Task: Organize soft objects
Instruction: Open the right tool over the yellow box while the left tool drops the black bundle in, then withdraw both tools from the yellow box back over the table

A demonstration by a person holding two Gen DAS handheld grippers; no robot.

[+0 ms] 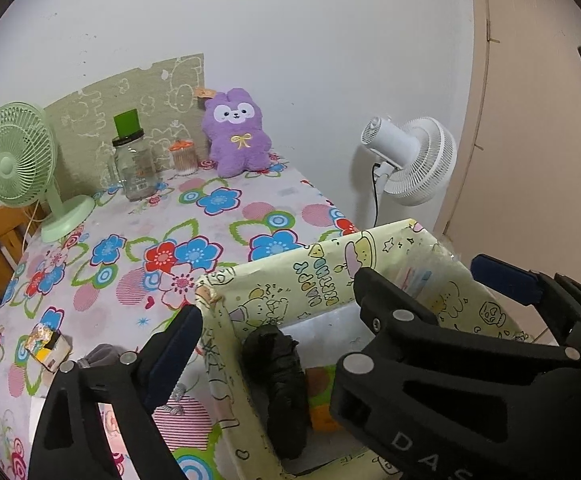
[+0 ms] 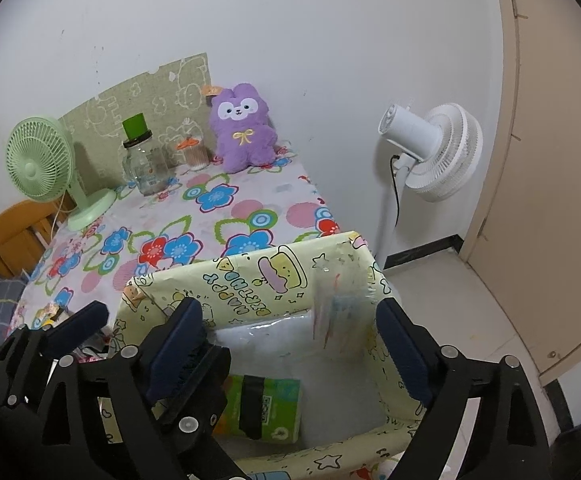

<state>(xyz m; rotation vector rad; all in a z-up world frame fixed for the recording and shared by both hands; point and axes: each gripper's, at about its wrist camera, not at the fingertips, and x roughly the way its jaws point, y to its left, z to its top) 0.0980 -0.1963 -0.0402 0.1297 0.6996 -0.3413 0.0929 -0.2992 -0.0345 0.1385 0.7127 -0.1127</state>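
Observation:
A purple plush bunny [image 1: 238, 132] sits upright at the far end of the floral table, also in the right wrist view [image 2: 242, 126]. A yellow cartoon-print box [image 1: 290, 276] stands at the table's near right corner; the right wrist view [image 2: 250, 280] shows it too. Inside lie a black rolled soft item [image 1: 278, 376] and a green packet [image 2: 264, 406]. My left gripper [image 1: 338, 300] is open over the box, its fingers straddling the left wall. My right gripper [image 2: 290, 344] is open above the box's inside. A grey cloth [image 1: 102, 354] lies left of the box.
A green desk fan [image 1: 14, 160], a glass jar with green lid [image 1: 132, 164] and a small cotton-swab jar [image 1: 182, 158] stand at the table's back. A white floor fan [image 1: 414, 160] stands right of the table. A small foil-topped carton [image 1: 48, 346] lies near the left edge.

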